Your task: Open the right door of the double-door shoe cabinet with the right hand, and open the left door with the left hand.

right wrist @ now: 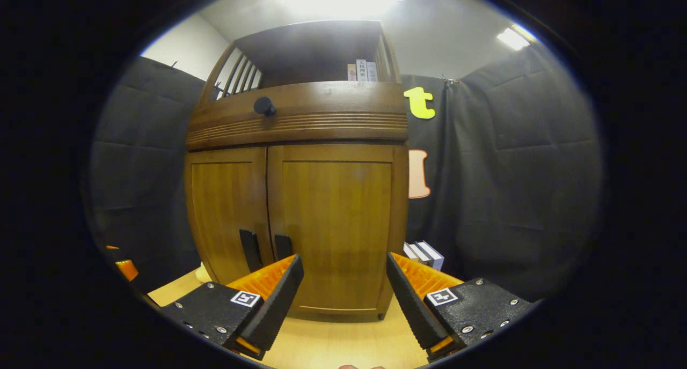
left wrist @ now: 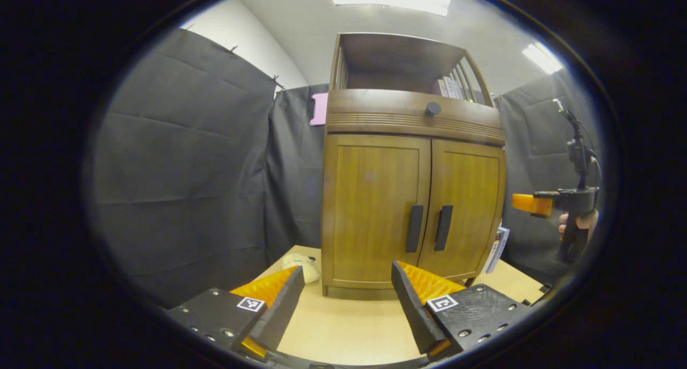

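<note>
Both doors are sitting closed, so the right gripper [right wrist: 343, 291], fingers spread, is needing to reach the right door handle [right wrist: 283, 247] at lower centre, while the left gripper [left wrist: 349, 299] is waiting spread too.

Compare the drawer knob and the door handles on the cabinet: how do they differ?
The drawer knob is a single round stub centred on the band above the doors; the door handles are two long, upright bars. The knob sits high, the handles low on the doors, side by side at the seam where the doors meet. Both are black against the brown wood, and neither gripper touches them.
</note>
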`<state>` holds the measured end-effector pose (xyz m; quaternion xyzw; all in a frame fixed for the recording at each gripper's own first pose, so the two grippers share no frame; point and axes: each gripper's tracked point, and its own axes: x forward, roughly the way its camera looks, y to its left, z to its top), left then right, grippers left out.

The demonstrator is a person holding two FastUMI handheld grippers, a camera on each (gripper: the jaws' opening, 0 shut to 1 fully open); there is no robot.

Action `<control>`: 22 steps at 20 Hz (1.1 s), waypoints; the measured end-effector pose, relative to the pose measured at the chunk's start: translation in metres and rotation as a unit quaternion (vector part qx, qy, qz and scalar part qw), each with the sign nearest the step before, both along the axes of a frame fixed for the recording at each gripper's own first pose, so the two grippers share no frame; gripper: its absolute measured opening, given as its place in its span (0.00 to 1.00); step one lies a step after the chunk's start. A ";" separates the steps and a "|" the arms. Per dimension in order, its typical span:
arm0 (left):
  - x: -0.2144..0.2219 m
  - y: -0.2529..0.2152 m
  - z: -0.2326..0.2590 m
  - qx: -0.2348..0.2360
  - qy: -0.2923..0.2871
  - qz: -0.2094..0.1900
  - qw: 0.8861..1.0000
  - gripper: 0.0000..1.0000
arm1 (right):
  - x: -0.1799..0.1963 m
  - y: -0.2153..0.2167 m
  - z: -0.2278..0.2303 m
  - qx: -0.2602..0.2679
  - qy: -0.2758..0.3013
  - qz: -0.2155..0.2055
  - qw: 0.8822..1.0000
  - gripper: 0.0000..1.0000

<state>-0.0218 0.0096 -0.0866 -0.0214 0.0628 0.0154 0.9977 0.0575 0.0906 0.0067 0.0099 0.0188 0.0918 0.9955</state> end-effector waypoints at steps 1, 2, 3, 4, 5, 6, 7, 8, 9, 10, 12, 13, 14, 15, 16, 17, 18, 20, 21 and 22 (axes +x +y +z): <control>0.002 0.002 -0.001 -0.001 0.002 0.001 1.000 0.94 | 0.006 0.011 0.001 -0.001 -0.002 0.008 1.000 0.96; 0.002 0.003 -0.003 -0.001 0.004 0.001 1.000 0.96 | 0.012 0.020 0.003 -0.003 -0.005 0.016 1.000 0.96; 0.002 0.006 -0.003 0.000 0.006 0.001 1.000 0.93 | 0.018 0.029 0.004 -0.006 -0.006 0.021 1.000 0.96; -0.001 0.003 -0.003 0.001 0.008 0.002 1.000 0.93 | 0.024 0.037 0.004 -0.008 -0.006 0.026 1.000 0.96; -0.002 0.004 -0.003 0.002 0.010 0.002 1.000 0.93 | 0.030 0.047 0.002 -0.006 -0.005 0.030 1.000 0.96; -0.001 0.004 -0.003 0.003 0.010 0.000 1.000 0.90 | 0.035 0.055 -0.001 -0.002 -0.002 0.034 0.999 0.96; -0.002 0.004 -0.003 0.004 0.012 -0.001 1.000 0.89 | 0.039 0.064 -0.003 0.002 0.000 0.039 0.999 0.96; -0.003 0.004 -0.005 0.004 0.014 -0.001 1.000 0.93 | 0.045 0.072 -0.005 0.002 0.002 0.042 0.999 0.96; -0.004 0.004 -0.005 0.004 0.018 0.000 1.000 0.93 | 0.052 0.078 -0.008 0.001 0.004 0.044 0.999 0.96; -0.005 0.004 -0.007 0.004 0.023 0.002 1.000 0.90 | 0.059 0.082 -0.010 -0.001 0.004 0.044 0.999 0.96; -0.007 0.004 -0.008 0.002 0.032 0.008 0.999 0.90 | 0.073 0.091 -0.020 -0.004 0.012 0.042 0.999 0.96; -0.008 0.004 -0.009 -0.001 0.037 0.010 0.999 0.90 | 0.080 0.094 -0.027 -0.003 0.019 0.041 0.999 0.96; -0.010 0.004 -0.010 -0.004 0.043 0.013 0.999 0.89 | 0.088 0.096 -0.032 -0.006 0.025 0.038 0.999 0.96; -0.010 0.004 -0.010 -0.007 0.046 0.015 0.999 0.89 | 0.094 0.099 -0.037 -0.013 0.028 0.032 0.999 0.96; -0.011 0.004 -0.010 -0.010 0.050 0.018 0.999 0.90 | 0.100 0.103 -0.041 -0.019 0.030 0.027 0.999 0.96; -0.012 0.005 -0.011 -0.011 0.054 0.021 0.998 0.90 | 0.105 0.107 -0.046 -0.024 0.033 0.027 0.999 0.96; -0.013 0.005 -0.012 -0.012 0.059 0.025 0.998 0.90 | 0.111 0.111 -0.050 -0.029 0.035 0.028 0.999 0.96; -0.015 0.005 -0.012 -0.015 0.067 0.031 0.997 0.90 | 0.123 0.116 -0.056 -0.032 0.039 0.029 0.998 0.96; -0.015 0.005 -0.013 -0.017 0.071 0.034 0.997 0.93 | 0.131 0.117 -0.061 -0.031 0.044 0.025 0.998 0.96; -0.016 0.005 -0.013 -0.020 0.075 0.036 0.996 0.90 | 0.136 0.118 -0.064 -0.030 0.049 0.026 0.998 0.96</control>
